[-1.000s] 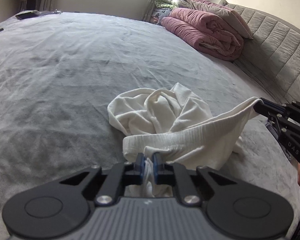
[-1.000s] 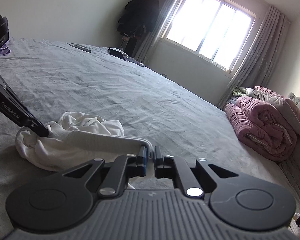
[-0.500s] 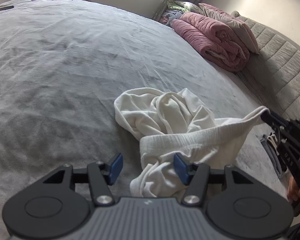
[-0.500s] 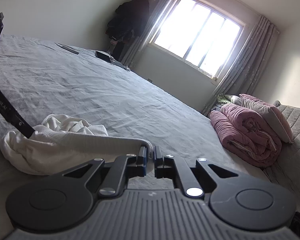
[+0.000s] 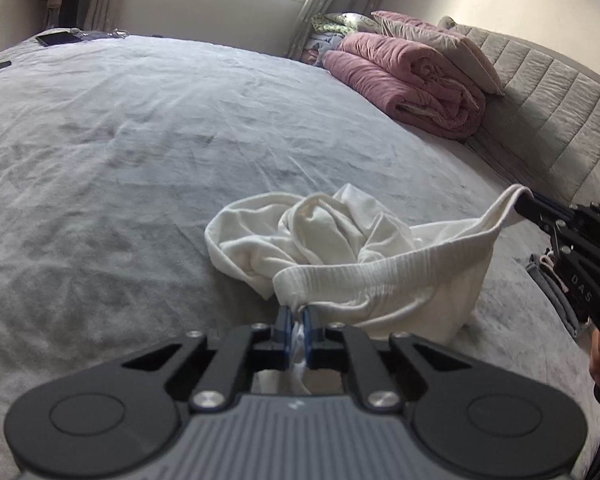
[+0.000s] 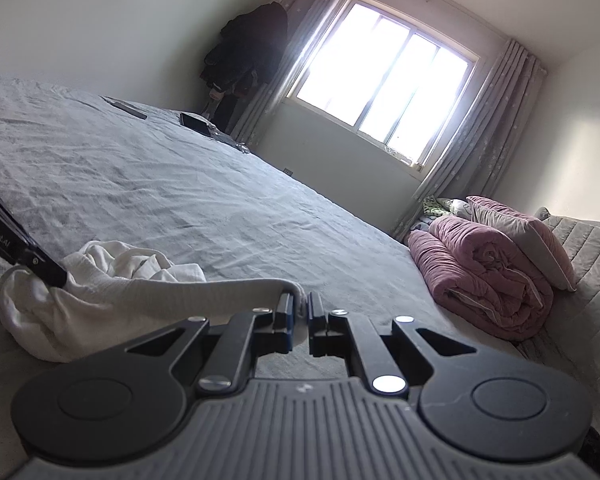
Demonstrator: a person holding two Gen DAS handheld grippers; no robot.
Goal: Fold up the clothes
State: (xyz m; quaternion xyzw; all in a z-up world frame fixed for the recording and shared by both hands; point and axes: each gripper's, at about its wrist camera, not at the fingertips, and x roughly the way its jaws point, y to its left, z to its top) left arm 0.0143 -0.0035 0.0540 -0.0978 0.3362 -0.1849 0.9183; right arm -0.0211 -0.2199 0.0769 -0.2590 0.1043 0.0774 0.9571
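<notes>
Both grippers are clamped on one white garment (image 5: pixel 340 248) on the grey bed (image 5: pixel 140 140): left gripper (image 5: pixel 296 326) and right gripper (image 6: pixel 299 320) pinch its ribbed band. Soft and limp, it probably handles best by that firmer band.
</notes>
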